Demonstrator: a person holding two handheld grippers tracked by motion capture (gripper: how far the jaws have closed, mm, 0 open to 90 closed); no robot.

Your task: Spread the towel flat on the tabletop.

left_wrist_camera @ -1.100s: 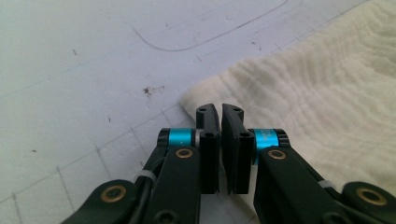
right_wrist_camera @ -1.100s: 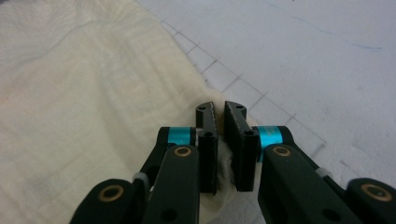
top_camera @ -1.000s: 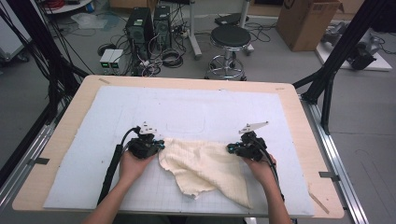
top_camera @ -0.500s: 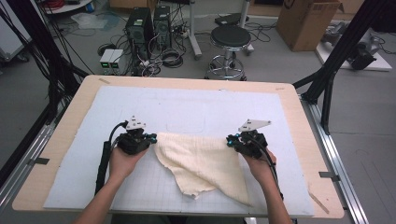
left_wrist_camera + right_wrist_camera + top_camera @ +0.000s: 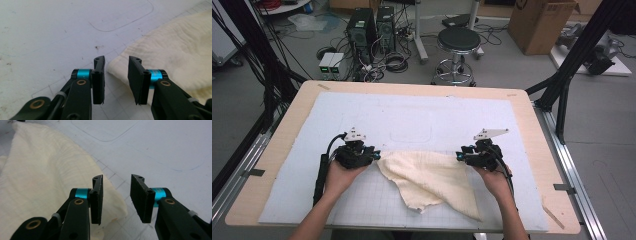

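Both hand-held grippers spread at the cloth's [image 5: 432, 180] corners.
Up close, left hand-held gripper [image 5: 116, 65] and right hand-held gripper [image 5: 116, 185] have just been opening, pinching nothing; overhead hides the gaps.

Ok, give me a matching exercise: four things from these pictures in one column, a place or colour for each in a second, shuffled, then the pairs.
Things:
1. cloth
2. left gripper
3. right gripper
4. stool

Places or colours:
A. on the floor beyond the table
B. at the cloth's left corner, open
C. cream, spread on the white mat
D. at the cloth's right corner, open

Pairs: 1-C, 2-B, 3-D, 4-A
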